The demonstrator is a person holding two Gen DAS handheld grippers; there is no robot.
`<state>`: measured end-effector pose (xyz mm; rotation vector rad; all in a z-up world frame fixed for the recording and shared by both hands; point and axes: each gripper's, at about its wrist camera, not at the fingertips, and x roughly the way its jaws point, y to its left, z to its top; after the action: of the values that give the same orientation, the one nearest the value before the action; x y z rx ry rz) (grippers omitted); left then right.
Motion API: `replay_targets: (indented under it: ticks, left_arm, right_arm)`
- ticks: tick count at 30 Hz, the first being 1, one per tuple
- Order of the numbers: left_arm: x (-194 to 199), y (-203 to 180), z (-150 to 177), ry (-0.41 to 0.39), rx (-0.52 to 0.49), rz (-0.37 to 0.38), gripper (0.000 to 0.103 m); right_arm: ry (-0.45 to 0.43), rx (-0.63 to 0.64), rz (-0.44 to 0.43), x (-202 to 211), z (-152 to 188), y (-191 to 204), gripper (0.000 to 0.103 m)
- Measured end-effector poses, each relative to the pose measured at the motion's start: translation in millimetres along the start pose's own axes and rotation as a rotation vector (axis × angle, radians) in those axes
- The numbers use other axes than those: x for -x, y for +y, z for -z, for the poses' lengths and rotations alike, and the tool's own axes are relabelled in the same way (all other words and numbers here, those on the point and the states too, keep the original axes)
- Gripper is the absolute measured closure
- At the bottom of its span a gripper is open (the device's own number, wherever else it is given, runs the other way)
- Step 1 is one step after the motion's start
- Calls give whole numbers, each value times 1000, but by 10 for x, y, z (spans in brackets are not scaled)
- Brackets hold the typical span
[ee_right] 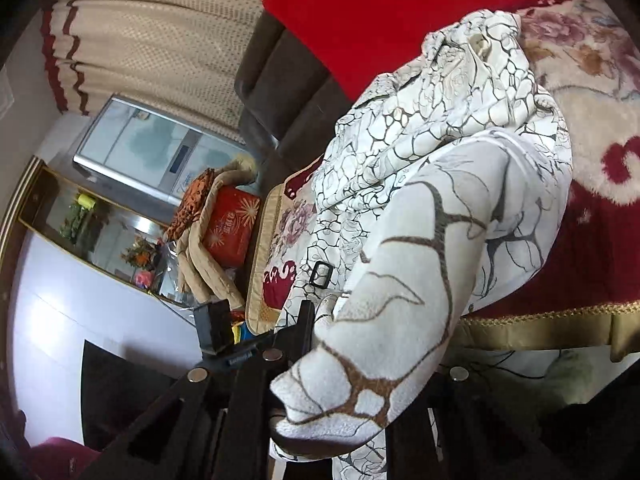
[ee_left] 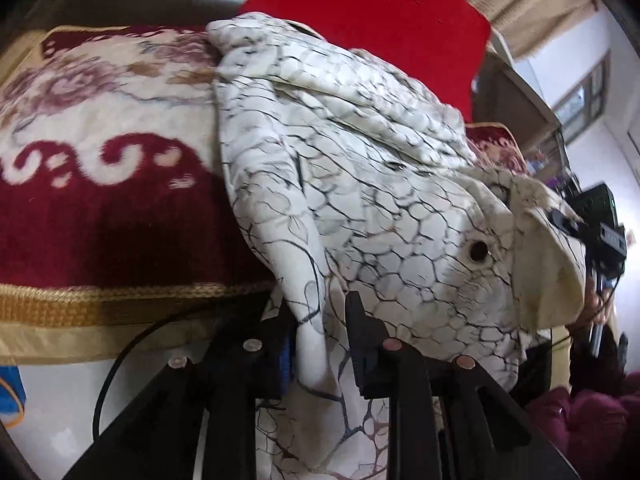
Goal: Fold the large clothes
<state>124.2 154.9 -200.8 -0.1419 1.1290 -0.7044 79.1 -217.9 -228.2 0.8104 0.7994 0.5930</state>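
A large white garment with a dark crackle pattern (ee_left: 360, 184) lies across a sofa seat covered in a red and cream floral cloth (ee_left: 100, 152). My left gripper (ee_left: 320, 316) is shut on a fold of the garment's near edge, which hangs down between the black fingers (ee_left: 362, 332). In the right wrist view the same garment (ee_right: 440, 152) runs from the seat toward me. My right gripper (ee_right: 340, 320) is shut on a thick bunched part of it; the cloth covers the right finger, and only the left finger (ee_right: 306, 328) shows. The right gripper also shows in the left wrist view (ee_left: 600, 228), holding the garment's far end.
A red cushion (ee_left: 380, 12) leans on the dark sofa back (ee_right: 280, 92). The seat cover's gold trim (ee_left: 120, 300) marks the front edge. A side table (ee_right: 120, 256) with a red box (ee_right: 230, 228), flowers and clutter stands left of the sofa. A black cable (ee_left: 116, 360) hangs below the seat.
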Motion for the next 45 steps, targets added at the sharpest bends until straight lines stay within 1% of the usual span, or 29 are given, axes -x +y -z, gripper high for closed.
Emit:
replay_targets:
  ticks: [1,2,5,9,11,14,16,18,20,23,24,25,26,27,29,31,32,33,35,36,37,38,39,40,41,42,43,44,45]
  left_arm:
    - [-15,-16,0,4,-15,3,92]
    - [-17,-24,-2,5,-24,11,95]
    - [28,-40,-29,-4,-33,35,97]
    - [205,-16,-158,-48,9,123,99]
    - [353,-31,-289,-90,11,162,99]
    - [592,-47,-637,-161,13,217,99]
    - [703,-42,-934,-205,11,225,99]
    - [759,2,-1286,-244,18,223,99]
    - [734,124,-1684,-275,51,213,99]
    - [431,492,-2304,-281,175,215,99]
    - [285,607,-2452,-276,219,222,98]
    - [73,774,-2614,-264,277,237,98]
    - [-154,943,-2737,-246,337,227,97]
    - [-318,1075,-2782,-229,384,204,97]
    - [-748,1347,-2844,-167,501,176,97]
    - [-982,1486,-2796,-143,562,196,96]
    - [-1031,1537,-2753,-146,581,219,96]
    - [-1038,1573,-2714,-154,593,250,95]
    - [-951,1569,-2673,-172,577,269,88]
    - [-874,1556,-2653,-183,564,246,71]
    - [-767,1546,-2613,-202,562,220,41]
    - [-645,1533,-2563,-224,571,183,27]
    - [-545,1528,-2520,-252,579,162,19]
    - [-411,1511,-2464,-285,572,163,19]
    - [-278,1478,-2409,-301,550,183,19]
    - [-178,1452,-2367,-309,533,190,19]
    - [-65,1387,-2304,-316,510,183,19]
    - [20,1308,-2242,-317,482,172,19]
    - [56,1249,-2193,-309,456,167,19]
  right_arm:
    - [5,2,4,-24,29,12,89]
    - [8,7,11,-35,44,16,89]
    - [10,15,23,-101,28,59,89]
    - [-14,31,21,-101,-25,122,89]
    - [-38,45,12,-40,-144,176,89]
    - [-85,57,-7,15,-386,262,89]
    - [-131,66,-15,74,-616,300,89]
    - [-212,47,-34,174,-945,271,89]
    - [-296,9,-21,254,-1272,162,89]
    - [-432,-126,-5,363,-1860,-283,89]
    - [-457,-158,11,368,-2003,-425,89]
    - [-474,-227,20,334,-2191,-666,89]
    - [-463,-286,-1,272,-2312,-862,89]
    - [-440,-341,-12,175,-2431,-1064,88]
    - [-381,-448,34,-75,-2587,-1452,86]
    - [-345,-534,55,-286,-2627,-1756,86]
    - [-343,-549,44,-333,-2624,-1847,85]
    - [-349,-561,1,-358,-2615,-1931,85]
    - [-347,-555,-38,-336,-2617,-1984,84]
    - [-342,-536,-39,-311,-2612,-1982,84]
    - [-337,-514,-30,-286,-2613,-1974,82]
    - [-334,-488,-13,-249,-2600,-1915,76]
    - [-334,-466,0,-208,-2577,-1850,71]
    - [-338,-434,11,-154,-2558,-1754,51]
    - [-349,-403,10,-109,-2534,-1640,23]
    - [-383,-365,18,-14,-2471,-1521,16]
    - [-412,-339,36,67,-2414,-1424,13]
    - [-419,-313,53,112,-2364,-1322,13]
    - [-401,-290,45,119,-2327,-1240,13]
